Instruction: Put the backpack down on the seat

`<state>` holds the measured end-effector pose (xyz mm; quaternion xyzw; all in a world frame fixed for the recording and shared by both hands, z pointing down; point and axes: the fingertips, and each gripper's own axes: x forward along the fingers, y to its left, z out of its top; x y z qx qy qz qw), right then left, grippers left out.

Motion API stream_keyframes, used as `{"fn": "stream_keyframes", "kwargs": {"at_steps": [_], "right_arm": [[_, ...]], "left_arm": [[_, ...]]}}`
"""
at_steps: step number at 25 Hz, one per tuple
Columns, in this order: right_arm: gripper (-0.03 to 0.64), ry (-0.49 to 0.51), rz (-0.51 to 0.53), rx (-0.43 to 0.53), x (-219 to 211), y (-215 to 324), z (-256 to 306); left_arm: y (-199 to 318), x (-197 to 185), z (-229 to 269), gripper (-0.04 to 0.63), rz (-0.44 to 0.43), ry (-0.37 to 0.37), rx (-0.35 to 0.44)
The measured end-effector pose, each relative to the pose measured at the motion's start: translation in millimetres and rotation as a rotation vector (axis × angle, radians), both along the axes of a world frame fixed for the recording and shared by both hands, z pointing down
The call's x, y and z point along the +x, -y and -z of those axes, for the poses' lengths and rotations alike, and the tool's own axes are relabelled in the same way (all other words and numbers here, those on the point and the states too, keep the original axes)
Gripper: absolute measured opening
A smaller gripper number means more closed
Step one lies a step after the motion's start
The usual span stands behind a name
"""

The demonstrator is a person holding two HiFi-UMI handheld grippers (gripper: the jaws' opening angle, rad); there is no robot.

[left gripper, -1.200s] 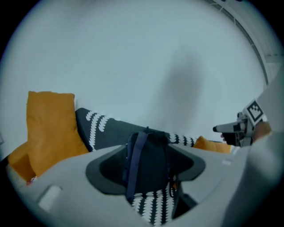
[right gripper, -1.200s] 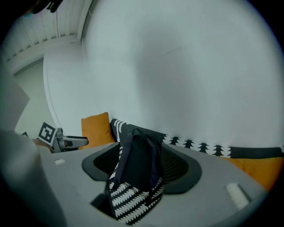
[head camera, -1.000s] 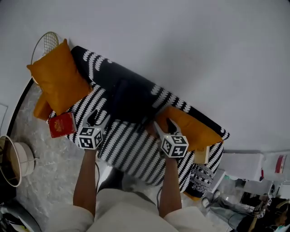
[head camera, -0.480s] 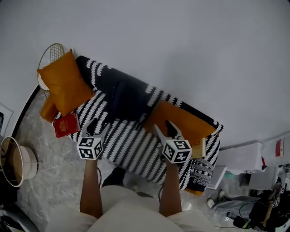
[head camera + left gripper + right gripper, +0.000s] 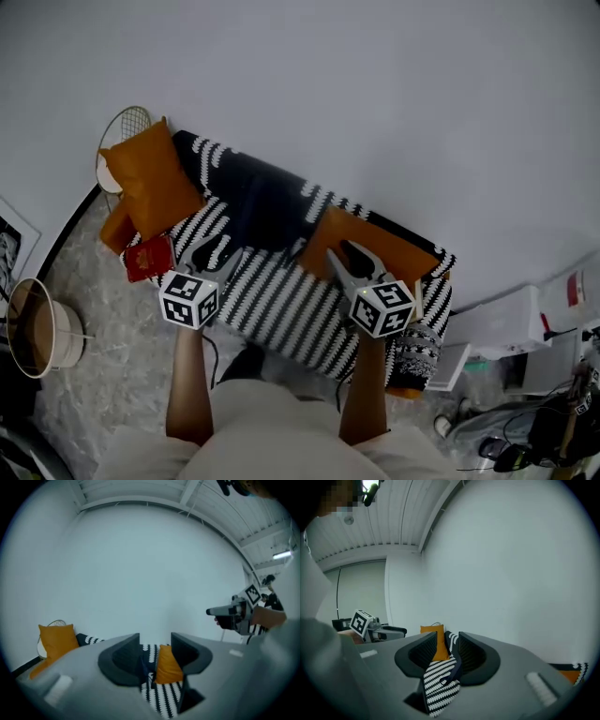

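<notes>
Black backpack (image 5: 264, 202) on striped sofa (image 5: 281, 302), orange cushions (image 5: 153, 178) flanking

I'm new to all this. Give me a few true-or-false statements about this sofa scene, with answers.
1. The dark backpack lies on the black-and-white striped sofa. True.
2. The left gripper grips the backpack. False: its jaws, which have just been closing, stand apart with nothing between them, clear of the backpack.
3. A flat red book lies next to an orange cushion. True.
4. The sofa bears only one orange cushion. False: another orange cushion lies toward its other end.
</notes>
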<state>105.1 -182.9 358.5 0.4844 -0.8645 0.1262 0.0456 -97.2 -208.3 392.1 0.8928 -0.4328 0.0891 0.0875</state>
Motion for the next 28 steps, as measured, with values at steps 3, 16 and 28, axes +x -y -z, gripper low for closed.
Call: {"fn": "stream_keyframes", "kwargs": {"at_steps": [3, 16, 28], "right_arm": [[0.132, -0.005, 0.025, 0.034, 1.2, -28.4, 22.9], [0.006, -0.006, 0.014, 0.118, 8.5, -118.3, 78.8], [0.006, -0.029, 0.069, 0.175, -5.3, -189.4, 96.9]], "left_arm": [[-31.1, 11.2, 17.4, 0.166, -0.055, 0.007, 0.019], [-143.3, 29.6, 82.4, 0.005, -0.147, 0.002, 0.202], [-198.5, 31.9, 105.2, 0.005, -0.183, 0.005, 0.256]]}}
